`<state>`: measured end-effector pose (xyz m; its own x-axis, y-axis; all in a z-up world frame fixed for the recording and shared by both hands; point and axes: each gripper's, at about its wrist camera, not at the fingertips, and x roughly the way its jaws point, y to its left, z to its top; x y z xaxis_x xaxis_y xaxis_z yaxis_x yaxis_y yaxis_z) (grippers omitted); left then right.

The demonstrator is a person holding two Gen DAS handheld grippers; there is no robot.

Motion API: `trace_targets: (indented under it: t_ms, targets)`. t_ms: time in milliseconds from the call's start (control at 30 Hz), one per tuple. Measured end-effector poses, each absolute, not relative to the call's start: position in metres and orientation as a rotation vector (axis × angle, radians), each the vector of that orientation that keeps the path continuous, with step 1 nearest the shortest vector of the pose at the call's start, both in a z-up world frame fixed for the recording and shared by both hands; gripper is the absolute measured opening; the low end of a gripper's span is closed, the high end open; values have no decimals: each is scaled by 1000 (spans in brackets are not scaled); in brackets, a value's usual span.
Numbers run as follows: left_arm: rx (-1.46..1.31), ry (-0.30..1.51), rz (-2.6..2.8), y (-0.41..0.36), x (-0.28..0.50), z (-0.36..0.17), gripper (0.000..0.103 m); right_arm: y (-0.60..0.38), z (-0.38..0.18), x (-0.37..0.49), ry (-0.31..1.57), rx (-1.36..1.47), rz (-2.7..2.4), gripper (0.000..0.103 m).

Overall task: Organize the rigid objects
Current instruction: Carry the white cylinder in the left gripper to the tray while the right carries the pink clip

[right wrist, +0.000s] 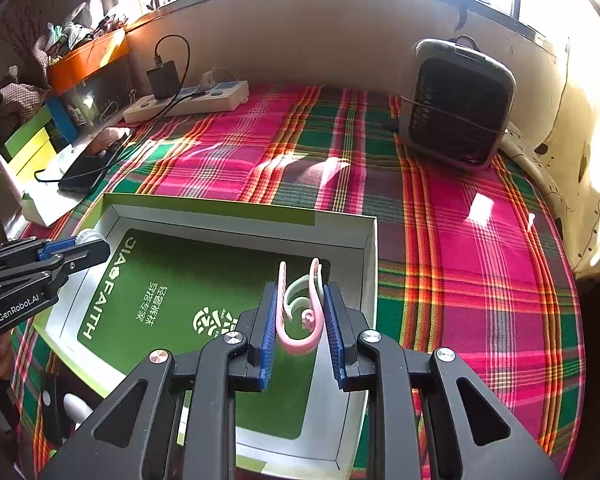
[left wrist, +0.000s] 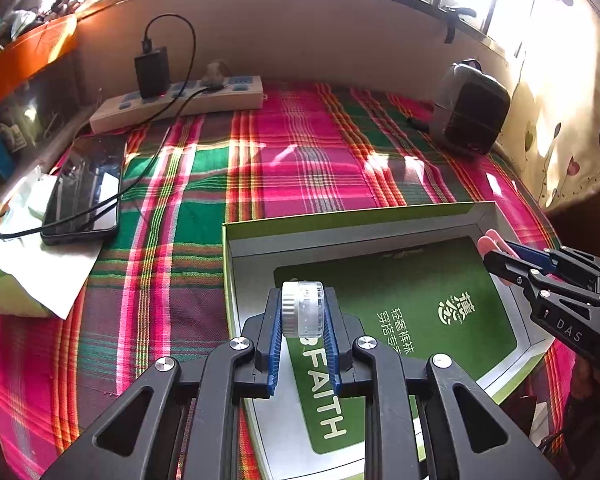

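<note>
A shallow open box [left wrist: 352, 222] [right wrist: 236, 210] with a green printed floor lies on the plaid cloth. My left gripper [left wrist: 303, 308] is shut on a small clear round jar with a ribbed white lid [left wrist: 302, 309], held over the box's left part; it also shows in the right wrist view [right wrist: 87, 237]. My right gripper [right wrist: 300, 304] is shut on a pink curved clip [right wrist: 300, 340] with a pale green hook [right wrist: 300, 286] inside it, held over the box's right part. The right gripper shows in the left wrist view [left wrist: 496, 258] with the pink clip [left wrist: 490, 240].
A black phone [left wrist: 85, 192] on a cable lies on white paper at the left. A power strip [left wrist: 180, 106] with a black charger stands at the back. A grey heater [right wrist: 458, 106] stands at the back right. An orange box [right wrist: 88, 60] sits at the far left.
</note>
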<state>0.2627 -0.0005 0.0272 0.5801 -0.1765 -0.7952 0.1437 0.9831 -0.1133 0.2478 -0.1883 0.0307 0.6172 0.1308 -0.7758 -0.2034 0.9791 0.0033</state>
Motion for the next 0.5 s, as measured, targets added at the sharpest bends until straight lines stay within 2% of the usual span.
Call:
trace_targets:
  t_ms: [500]
  targets:
    - [21, 935, -187, -13, 271, 18, 18, -180, 16, 265, 903, -128, 191, 24]
